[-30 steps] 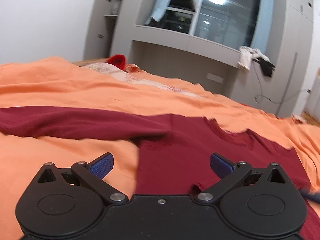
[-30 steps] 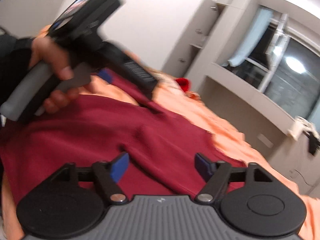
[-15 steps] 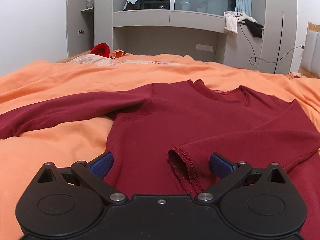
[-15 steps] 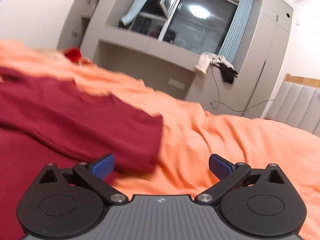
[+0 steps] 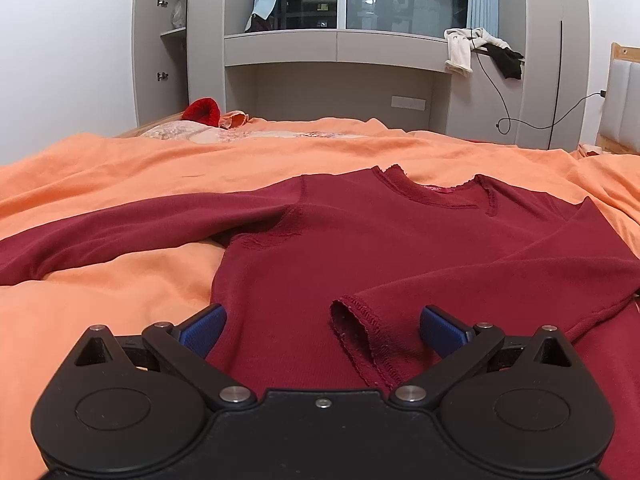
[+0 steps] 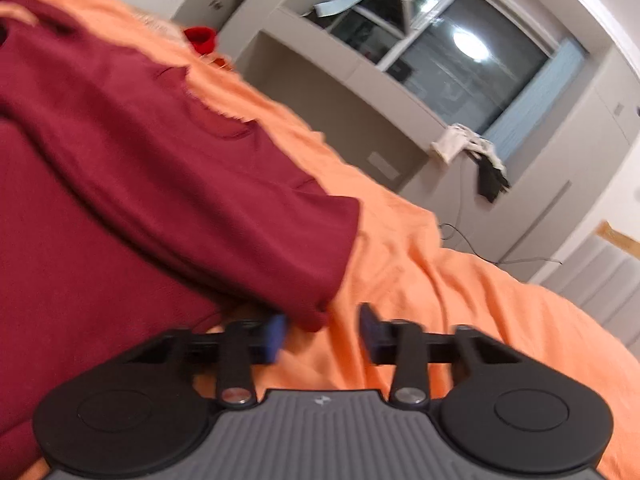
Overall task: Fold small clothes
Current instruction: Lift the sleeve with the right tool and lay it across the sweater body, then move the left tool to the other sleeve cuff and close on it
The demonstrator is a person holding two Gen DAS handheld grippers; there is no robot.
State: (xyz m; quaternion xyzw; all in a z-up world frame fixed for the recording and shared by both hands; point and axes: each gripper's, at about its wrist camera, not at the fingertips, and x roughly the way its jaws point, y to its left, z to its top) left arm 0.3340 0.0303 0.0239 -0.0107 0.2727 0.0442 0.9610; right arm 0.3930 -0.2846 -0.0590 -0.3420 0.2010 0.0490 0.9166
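A dark red long-sleeved top [image 5: 360,240] lies flat on the orange bedsheet [image 5: 120,168]. Its right sleeve is folded across the body, with the cuff [image 5: 360,332] lying between my left fingers. Its left sleeve [image 5: 120,228] stretches out to the left. My left gripper [image 5: 322,330] is open wide and empty, low over the hem. In the right wrist view the top [image 6: 160,184] fills the left side. My right gripper [image 6: 322,334] is partly closed, its jaws still apart, at the fold's corner [image 6: 316,320]. That view is blurred.
A pale patterned cloth [image 5: 240,134] and a red item [image 5: 202,110] lie at the far end of the bed. Grey built-in cabinets and a window [image 5: 400,0] stand behind. Clothes [image 5: 480,52] hang from a ledge, with a cable below. A padded headboard [image 5: 624,100] is at the right.
My right gripper's jaws have narrowed from wide open, and it has tilted and shifted towards the folded shoulder corner. My left gripper has barely moved. The top lies as before.
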